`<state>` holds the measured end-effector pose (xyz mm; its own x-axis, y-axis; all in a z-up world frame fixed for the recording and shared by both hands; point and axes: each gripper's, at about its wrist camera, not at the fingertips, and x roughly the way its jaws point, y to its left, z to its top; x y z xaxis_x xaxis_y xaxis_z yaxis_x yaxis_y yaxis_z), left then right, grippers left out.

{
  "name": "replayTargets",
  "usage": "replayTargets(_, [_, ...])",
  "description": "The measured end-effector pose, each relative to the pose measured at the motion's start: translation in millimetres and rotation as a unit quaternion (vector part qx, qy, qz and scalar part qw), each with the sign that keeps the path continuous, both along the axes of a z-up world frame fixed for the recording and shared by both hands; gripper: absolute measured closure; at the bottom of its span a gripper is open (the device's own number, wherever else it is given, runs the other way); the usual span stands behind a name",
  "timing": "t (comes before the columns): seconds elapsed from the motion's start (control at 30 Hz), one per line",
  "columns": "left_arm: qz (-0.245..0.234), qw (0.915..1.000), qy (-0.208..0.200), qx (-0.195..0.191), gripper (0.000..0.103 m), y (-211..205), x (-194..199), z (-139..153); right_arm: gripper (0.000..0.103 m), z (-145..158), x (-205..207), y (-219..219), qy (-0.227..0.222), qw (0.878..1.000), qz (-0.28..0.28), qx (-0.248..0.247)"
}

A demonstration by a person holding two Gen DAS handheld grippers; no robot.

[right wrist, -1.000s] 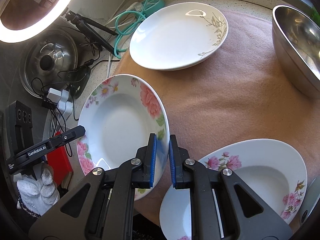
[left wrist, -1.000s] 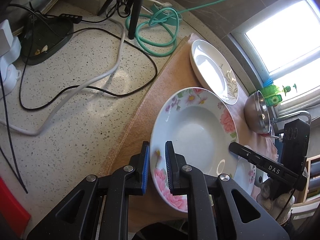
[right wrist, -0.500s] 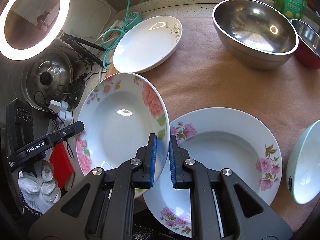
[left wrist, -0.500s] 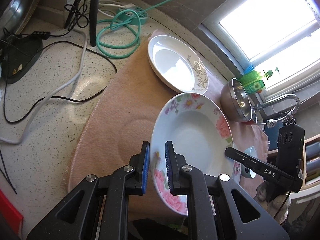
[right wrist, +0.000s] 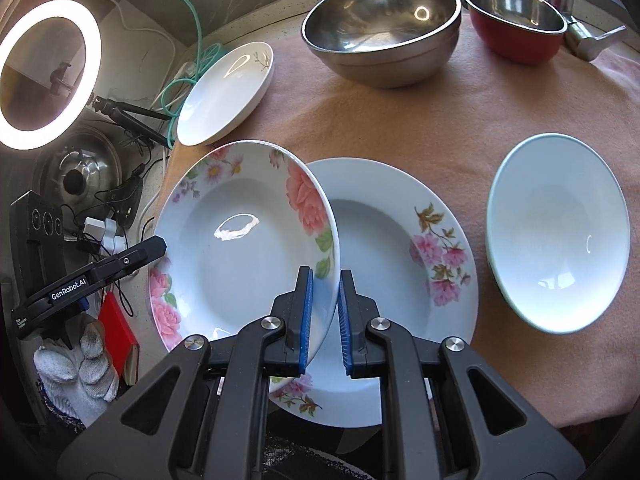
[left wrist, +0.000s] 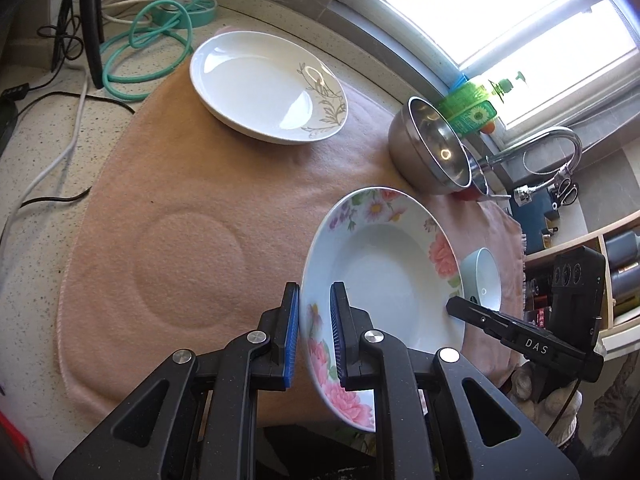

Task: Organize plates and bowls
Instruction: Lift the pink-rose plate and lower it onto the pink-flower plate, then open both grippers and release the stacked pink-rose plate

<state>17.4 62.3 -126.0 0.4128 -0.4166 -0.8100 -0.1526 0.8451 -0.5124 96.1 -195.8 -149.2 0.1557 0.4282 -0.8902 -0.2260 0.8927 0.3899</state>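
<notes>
Both grippers hold one rose-rimmed deep plate (left wrist: 384, 276) by opposite edges, tilted and lifted above the pink cloth (left wrist: 192, 216). My left gripper (left wrist: 315, 332) is shut on its near rim. My right gripper (right wrist: 324, 312) is shut on its right rim; the plate (right wrist: 240, 248) partly overlaps a second floral plate (right wrist: 400, 248) lying on the cloth. A white plate with a leaf sprig (left wrist: 268, 84) lies at the far side, also seen in the right wrist view (right wrist: 226, 92). A pale bowl (right wrist: 558, 232) sits to the right.
A steel bowl (right wrist: 380, 32) and a red-sided steel bowl (right wrist: 516, 20) stand at the back by the tap (left wrist: 552, 148). Cables and a green hose (left wrist: 148, 52) lie on the speckled counter to the left. A ring light (right wrist: 48, 84) stands at left.
Both grippers carried the rose plate to the right, from the cloth's left edge to over the second floral plate. A round dent in the cloth shows at left.
</notes>
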Motion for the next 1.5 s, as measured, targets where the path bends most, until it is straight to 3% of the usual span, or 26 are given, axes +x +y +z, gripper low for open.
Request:
replayTargets(0.47, [-0.065, 0.9977, 0.020, 0.007, 0.090, -49, 10, -16, 0.090, -14, -13, -52, 0.012, 0.999, -0.044, -0.020])
replayTargets(1.1, [-0.080, 0.9959, 0.034, 0.028, 0.090, -68, 15, -27, 0.090, -20, -15, -56, 0.008, 0.998, -0.049, -0.035])
replayTargets(1.5, [-0.084, 0.9952, 0.036, 0.037, 0.090, -70, 18, -26, 0.086, -17, -16, -42, -0.010, 0.997, -0.023, -0.073])
